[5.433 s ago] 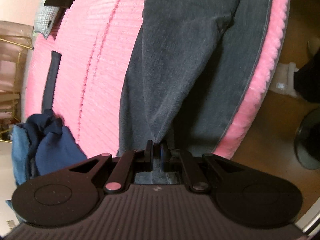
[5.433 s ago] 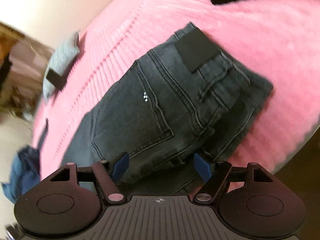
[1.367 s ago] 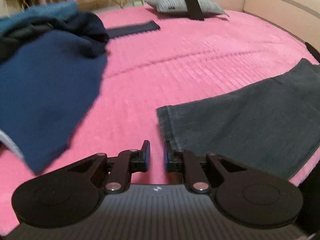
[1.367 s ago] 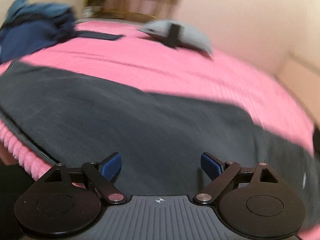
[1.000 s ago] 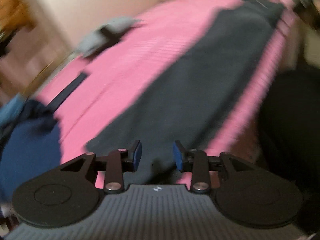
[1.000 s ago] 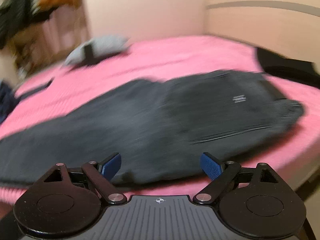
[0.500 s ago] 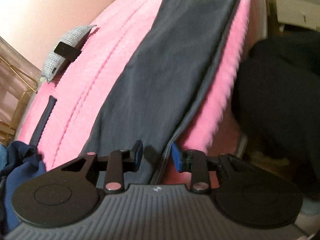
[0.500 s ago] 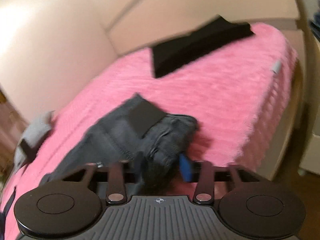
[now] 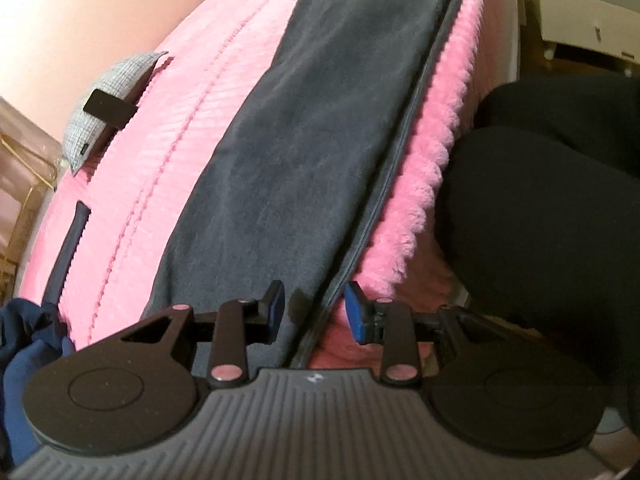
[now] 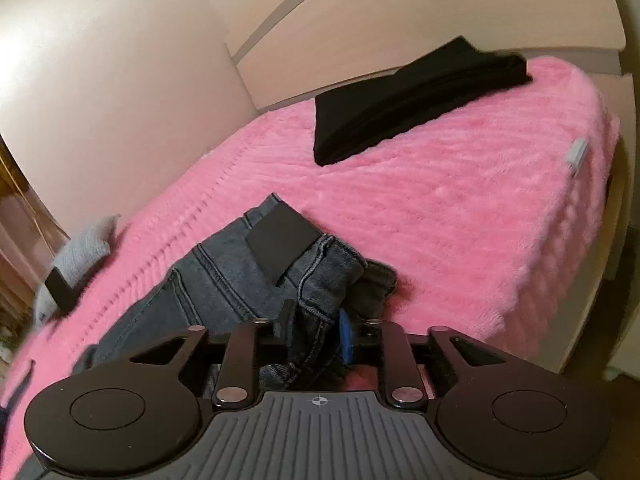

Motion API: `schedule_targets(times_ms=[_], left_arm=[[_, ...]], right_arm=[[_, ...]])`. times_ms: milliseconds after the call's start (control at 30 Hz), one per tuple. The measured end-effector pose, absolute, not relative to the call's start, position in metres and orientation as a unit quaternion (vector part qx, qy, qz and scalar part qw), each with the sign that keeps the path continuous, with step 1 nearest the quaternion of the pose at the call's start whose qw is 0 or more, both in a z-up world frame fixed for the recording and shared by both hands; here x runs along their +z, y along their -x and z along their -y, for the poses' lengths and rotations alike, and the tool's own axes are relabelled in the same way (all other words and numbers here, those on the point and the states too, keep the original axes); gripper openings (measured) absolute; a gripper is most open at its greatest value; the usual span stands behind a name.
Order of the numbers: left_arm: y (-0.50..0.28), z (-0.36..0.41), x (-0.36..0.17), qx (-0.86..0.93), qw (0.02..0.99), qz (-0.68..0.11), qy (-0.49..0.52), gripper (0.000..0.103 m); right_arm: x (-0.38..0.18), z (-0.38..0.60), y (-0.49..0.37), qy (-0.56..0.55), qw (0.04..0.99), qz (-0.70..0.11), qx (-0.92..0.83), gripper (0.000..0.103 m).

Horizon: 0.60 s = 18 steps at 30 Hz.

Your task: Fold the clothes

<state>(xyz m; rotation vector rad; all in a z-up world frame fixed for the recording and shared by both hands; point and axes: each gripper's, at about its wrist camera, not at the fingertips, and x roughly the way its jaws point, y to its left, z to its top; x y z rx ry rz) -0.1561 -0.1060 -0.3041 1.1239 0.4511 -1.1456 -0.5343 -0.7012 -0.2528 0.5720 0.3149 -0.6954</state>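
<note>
Left wrist view: left gripper [image 9: 314, 316] at lower centre, jaws apart with a moderate gap, straddling the near side seam of the dark grey jeans [image 9: 280, 152]; seam edge running between the blue pads, not clamped. Jeans leg stretching from the jaws up toward the top centre of the frame, lying flat along the right edge of the pink blanket [image 9: 168, 120].

Right wrist view: right gripper [image 10: 316, 332] at lower centre, jaws drawn close and pinching a bunched fold at the waistband end of the jeans [image 10: 224, 280]. Denim rising from between the fingers toward the middle left of the frame.

Fluffy ribbed pink blanket covering a bed, filling most of both views. Folded black garment [image 10: 408, 96] in the upper right of the right view, well apart from the jeans. Grey pillow [image 9: 108, 100] with a black object on it at upper left of the left view. Dark blue clothes [image 9: 24, 344] at the lower left edge. Pale beige wall [image 10: 100, 80] behind the bed. Person's black-clad legs [image 9: 552, 240] at the right, beside the bed edge.

Jeans: faded charcoal denim, black rectangular patch [image 10: 280, 244] at the waistband, back-pocket stitching visible, waist end crumpled.
</note>
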Motion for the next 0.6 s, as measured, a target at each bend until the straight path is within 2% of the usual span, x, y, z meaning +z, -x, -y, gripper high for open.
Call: schedule_targets(times_ms=[33,200,300,467,600], left_arm=[[0.156,0.105,-0.301,-0.508,0.674,-0.202,-0.497,0.029],[0.147,0.106,-0.278,-0.502,0.701,-0.210,-0.461,0.030],[0.138,0.127,-0.268,-0.501,0.721,-0.212,-0.430,0.030],[0.124,0.201,-0.267,-0.528,0.730,-0.213,-0.378,0.044],[0.098,0.279,-0.267,-0.569,0.722,-0.220,-0.325,0.046]], right_arm=[[-0.251,0.696,0.533,-0.266,0.891,-0.154,-0.334,0.064],[-0.242,0.672,0.529,-0.219,0.904,-0.164,-0.327,0.064],[-0.235,0.650,0.495,-0.190,0.928,-0.199,-0.253,0.064],[-0.226,0.630,0.420,-0.117,0.951,-0.255,-0.132,0.064],[-0.231,0.636,0.357,-0.057,0.948,-0.302,-0.084,0.064]])
